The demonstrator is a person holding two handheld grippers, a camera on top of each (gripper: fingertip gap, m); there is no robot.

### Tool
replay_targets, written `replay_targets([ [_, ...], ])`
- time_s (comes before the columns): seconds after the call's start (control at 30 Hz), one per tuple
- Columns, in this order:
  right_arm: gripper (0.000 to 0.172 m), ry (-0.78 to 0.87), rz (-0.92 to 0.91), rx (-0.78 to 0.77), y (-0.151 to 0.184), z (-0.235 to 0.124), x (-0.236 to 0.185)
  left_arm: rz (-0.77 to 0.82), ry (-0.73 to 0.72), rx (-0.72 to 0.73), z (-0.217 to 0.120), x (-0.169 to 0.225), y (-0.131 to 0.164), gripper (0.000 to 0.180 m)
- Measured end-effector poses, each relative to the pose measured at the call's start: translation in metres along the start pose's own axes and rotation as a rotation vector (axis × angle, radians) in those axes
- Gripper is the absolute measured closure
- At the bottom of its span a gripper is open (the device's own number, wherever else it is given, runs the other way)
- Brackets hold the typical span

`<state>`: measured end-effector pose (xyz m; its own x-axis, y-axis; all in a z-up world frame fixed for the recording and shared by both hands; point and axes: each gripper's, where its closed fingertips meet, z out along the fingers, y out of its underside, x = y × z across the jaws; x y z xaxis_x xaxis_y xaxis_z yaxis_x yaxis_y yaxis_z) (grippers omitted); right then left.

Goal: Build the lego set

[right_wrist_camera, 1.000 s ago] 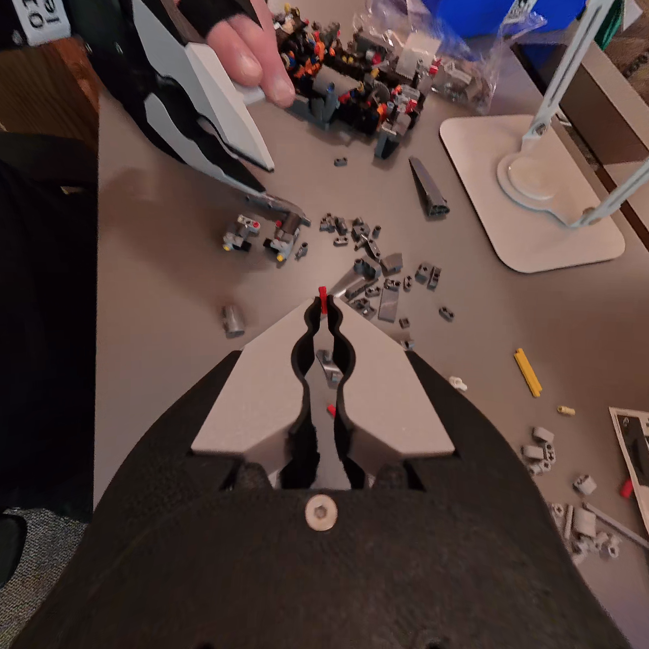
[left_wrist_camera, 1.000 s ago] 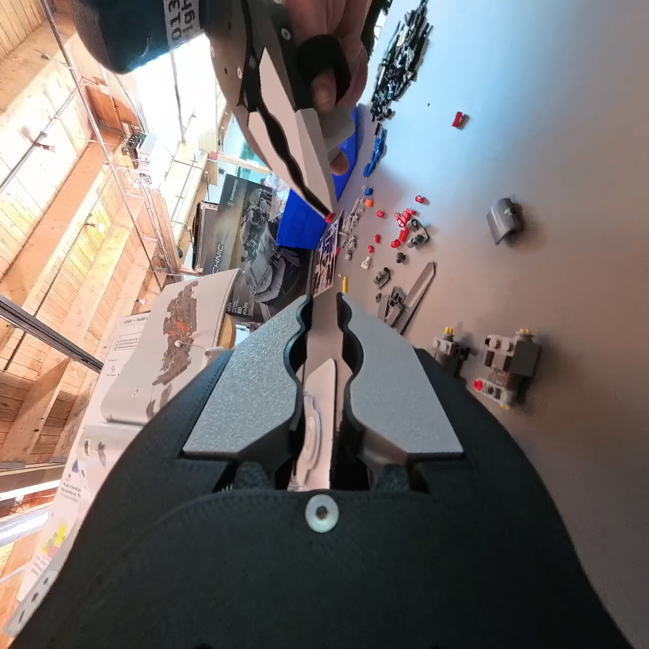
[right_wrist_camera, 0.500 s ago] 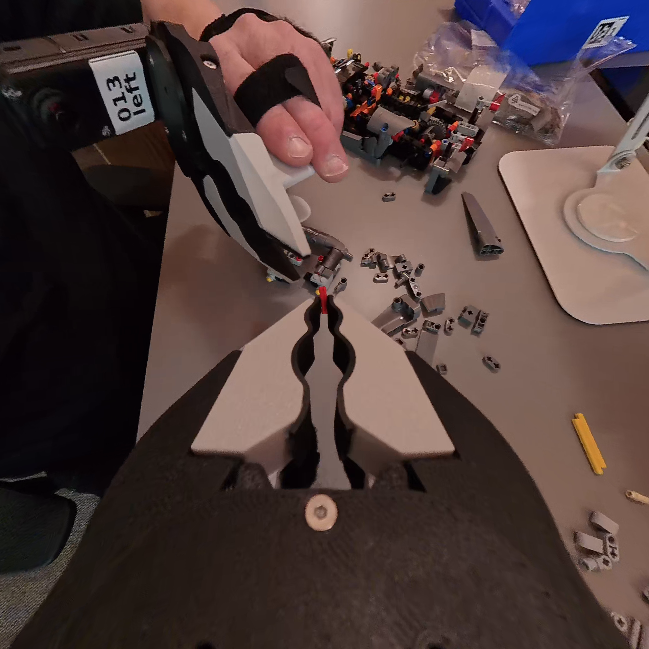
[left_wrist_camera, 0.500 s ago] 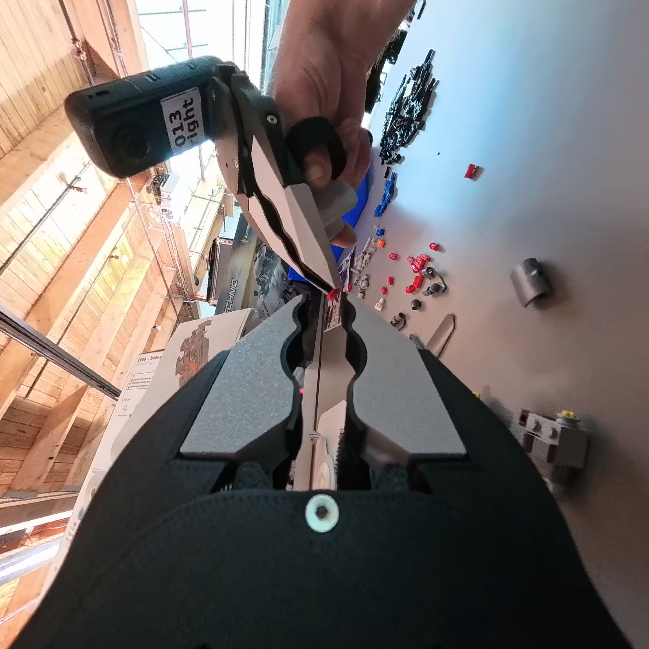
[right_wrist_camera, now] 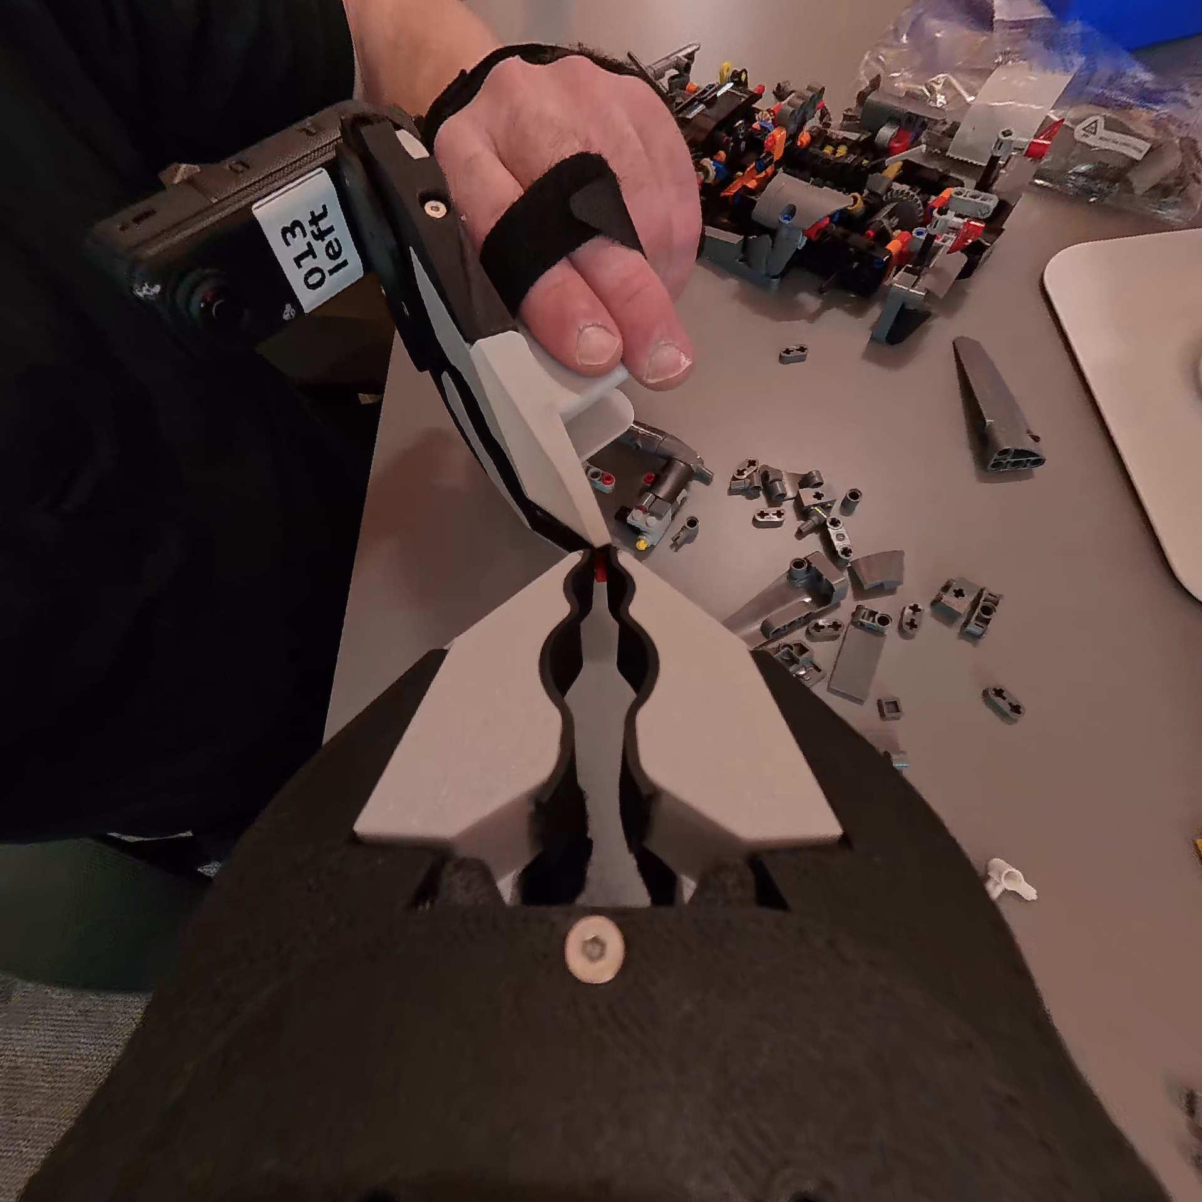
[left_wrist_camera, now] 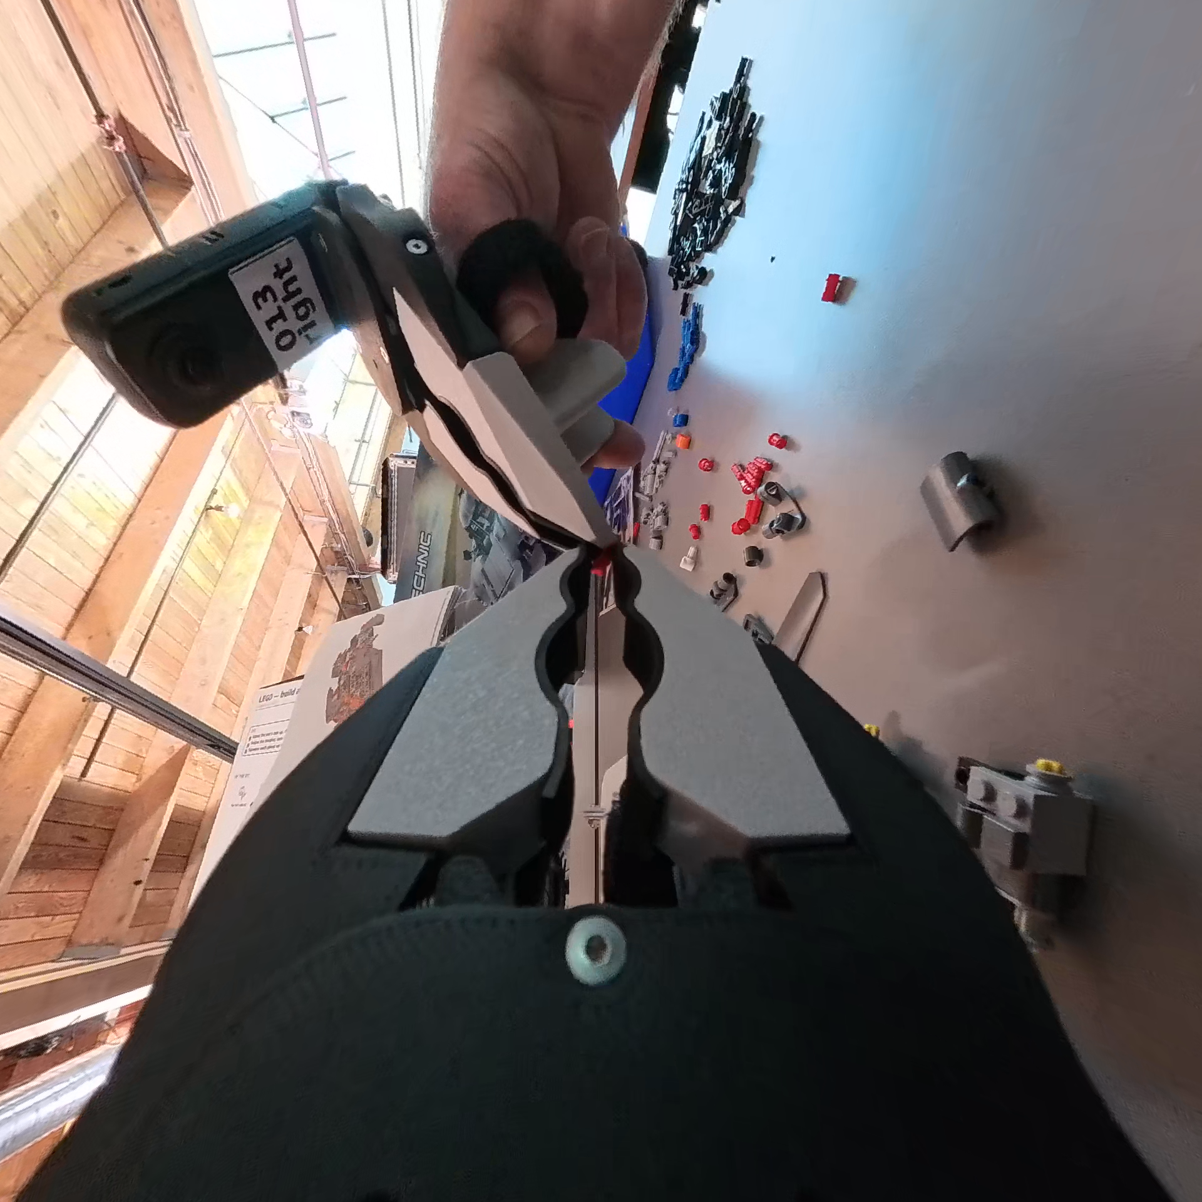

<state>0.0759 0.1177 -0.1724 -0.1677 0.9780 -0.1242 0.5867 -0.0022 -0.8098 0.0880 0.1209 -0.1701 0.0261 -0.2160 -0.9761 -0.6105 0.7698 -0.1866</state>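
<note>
A small red pin (left_wrist_camera: pixel 603 560) sits at the meeting point of both grippers, above the grey table (left_wrist_camera: pixel 975 325). My left gripper (left_wrist_camera: pixel 601 563) has its fingertips closed on one end of the pin. My right gripper (right_wrist_camera: pixel 598 567) is shut on the other end of the red pin (right_wrist_camera: pixel 600 571). In the left wrist view the right gripper (left_wrist_camera: pixel 593 541), held by a hand, comes in from above, tip to tip. In the right wrist view the left gripper (right_wrist_camera: pixel 596 545) comes in from the upper left in the same way.
A small grey sub-assembly (right_wrist_camera: pixel 657 507) lies just beyond the tips, and also shows in the left wrist view (left_wrist_camera: pixel 1028 826). Loose grey parts (right_wrist_camera: pixel 845 585), red pins (left_wrist_camera: pixel 751 475), a large half-built model (right_wrist_camera: pixel 845 182), a white lamp base (right_wrist_camera: pixel 1138 364) and a booklet (left_wrist_camera: pixel 364 663) surround the spot. My left and right fingertips are right by each other.
The two grippers have come together tip to tip. My left gripper's fingers, apart half a second ago, have closed on the red pin that the right gripper kept holding.
</note>
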Motion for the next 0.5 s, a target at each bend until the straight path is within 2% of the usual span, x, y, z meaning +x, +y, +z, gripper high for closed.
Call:
replay_targets([
  [0.13, 0.17, 0.006, 0.03, 0.035, -0.004, -0.001, 0.003, -0.023, -0.005, -0.013, 0.0, -0.003, 0.003, 0.179],
  [0.23, 0.157, 0.081, 0.016, 0.061, -0.008, -0.008, 0.01, -0.069, -0.022, -0.008, -0.001, -0.01, 0.005, 0.179],
  [0.37, 0.158, 0.141, -0.027, 0.109, -0.012, -0.015, 0.007, -0.157, -0.043, 0.03, -0.005, -0.024, 0.003, 0.18],
  [0.5, 0.162, 0.105, 0.009, 0.194, -0.018, -0.016, 0.002, -0.142, -0.062, 0.045, -0.006, -0.027, -0.001, 0.179],
])
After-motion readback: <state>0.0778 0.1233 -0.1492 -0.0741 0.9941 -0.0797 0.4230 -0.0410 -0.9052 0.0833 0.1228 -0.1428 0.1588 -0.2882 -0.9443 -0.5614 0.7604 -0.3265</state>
